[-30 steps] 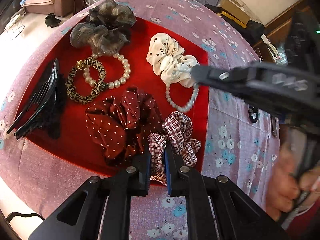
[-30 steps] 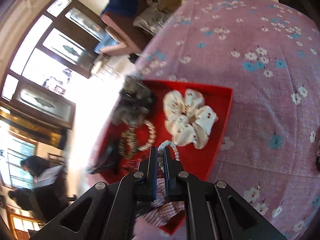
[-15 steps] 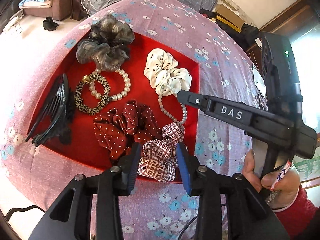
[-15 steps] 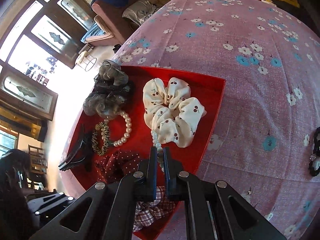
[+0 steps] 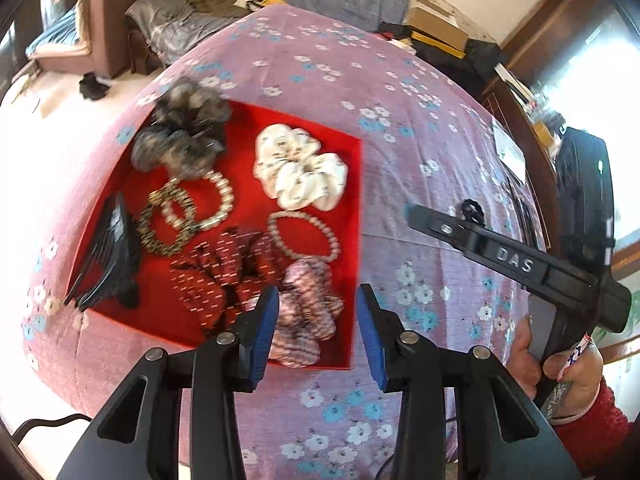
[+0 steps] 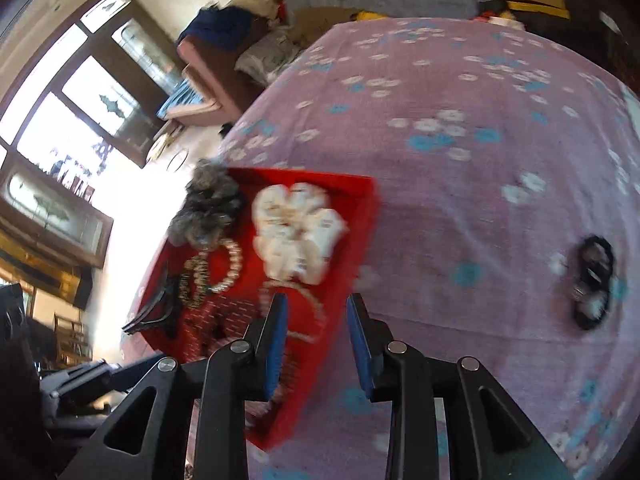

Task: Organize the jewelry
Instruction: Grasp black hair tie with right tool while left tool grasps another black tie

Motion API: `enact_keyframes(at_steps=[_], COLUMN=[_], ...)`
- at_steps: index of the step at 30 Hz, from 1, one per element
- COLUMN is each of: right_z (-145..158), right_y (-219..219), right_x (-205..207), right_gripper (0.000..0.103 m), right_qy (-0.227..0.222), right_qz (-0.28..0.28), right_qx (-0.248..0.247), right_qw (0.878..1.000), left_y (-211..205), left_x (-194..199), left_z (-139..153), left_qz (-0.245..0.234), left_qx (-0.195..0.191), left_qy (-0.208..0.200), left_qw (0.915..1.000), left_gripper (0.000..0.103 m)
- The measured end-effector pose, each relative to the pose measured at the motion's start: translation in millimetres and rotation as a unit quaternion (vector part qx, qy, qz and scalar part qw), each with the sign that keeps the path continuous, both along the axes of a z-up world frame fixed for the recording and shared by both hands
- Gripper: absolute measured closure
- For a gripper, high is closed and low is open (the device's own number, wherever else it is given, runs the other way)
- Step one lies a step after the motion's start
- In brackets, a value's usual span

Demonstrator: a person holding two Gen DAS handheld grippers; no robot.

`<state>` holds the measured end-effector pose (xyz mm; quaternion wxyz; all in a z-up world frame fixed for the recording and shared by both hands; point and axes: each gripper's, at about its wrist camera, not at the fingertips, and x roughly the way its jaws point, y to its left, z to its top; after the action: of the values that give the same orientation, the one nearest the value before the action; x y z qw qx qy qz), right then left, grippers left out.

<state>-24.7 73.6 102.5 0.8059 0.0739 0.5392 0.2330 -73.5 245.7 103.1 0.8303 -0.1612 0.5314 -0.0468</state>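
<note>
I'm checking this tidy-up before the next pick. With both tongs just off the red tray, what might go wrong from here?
1. The plaid scrunchie lies at the red tray's near corner, under the left tongs; a low pass might snag it.
2. The grey bead bracelet touches the plaid scrunchie, so either may drag the other.
3. The black hair tie lies on the cloth, outside the tray; the opening, empty right tongs are blurred, so a grab may miss.

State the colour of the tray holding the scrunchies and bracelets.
Red. The tray shows best in the left wrist view.
</note>
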Motion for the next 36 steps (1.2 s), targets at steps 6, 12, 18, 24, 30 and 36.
enact_keyframes(at_steps=[6, 12, 18, 24, 30, 36], right_z=[-7, -18, -38, -55, -49, -54], right_y=[-104, -179, -182, -170, -201, -236], right_x=[-1, 14, 31, 36, 8, -12], right_gripper=[0.07, 0.071, 0.071, 0.096, 0.096, 0.096], right_qy=[0.002, -0.003, -0.003, -0.003, 0.006, 0.026], right_qz=[-0.089, -0.148, -0.126, -0.11, -0.122, -0.15], right_qx=[-0.026, -0.054, -0.056, -0.066, -0.054, -0.042], right_qw=[0.996, 0.987, 0.99, 0.992, 0.991, 0.987], left_y=[-48, -89, -112, -128, -164, -215], left_x=[18, 43, 61, 84, 115, 155], left_z=[11, 6, -1, -6, -28, -51], left_qz=[-0.043, -0.056, -0.04, -0.031, -0.058, -0.101], left_qx=[0.007, -0.008, -0.002, 0.013, 0.016, 0.038], left_qy=[-0.008, 0.003, 0.008, 0.005, 0.023, 0.015], left_qw=[0.999, 0.9984, 0.9992, 0.9994, 0.998, 0.9941], left_gripper=[0.065, 0.065, 0.065, 0.065, 0.065, 0.065])
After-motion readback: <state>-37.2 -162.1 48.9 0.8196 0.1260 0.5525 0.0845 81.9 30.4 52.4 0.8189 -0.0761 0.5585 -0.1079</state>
